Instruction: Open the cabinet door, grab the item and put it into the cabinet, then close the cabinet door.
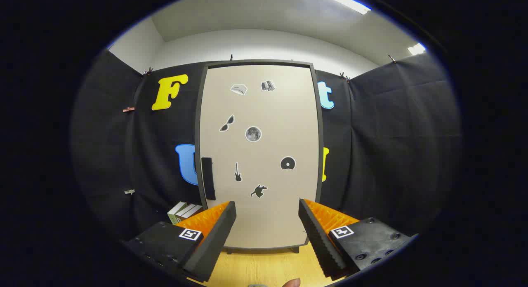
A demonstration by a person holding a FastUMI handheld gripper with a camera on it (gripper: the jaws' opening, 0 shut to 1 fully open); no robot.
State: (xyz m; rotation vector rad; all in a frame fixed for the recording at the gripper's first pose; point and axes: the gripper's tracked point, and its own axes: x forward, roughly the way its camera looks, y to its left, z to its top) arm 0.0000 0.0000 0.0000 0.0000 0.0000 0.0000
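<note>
Straight ahead of the gripper, whose fingers are held wide apart w/ nothing btwn them, the cabinet door is seen shut, its vertical black handle up-left of the left finger, books beside it.

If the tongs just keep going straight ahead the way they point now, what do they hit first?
Most likely the closed cabinet door, low on its panel. The open tongs hold nothing, and the gap ahead looks free, though depth is hard to judge.
</note>
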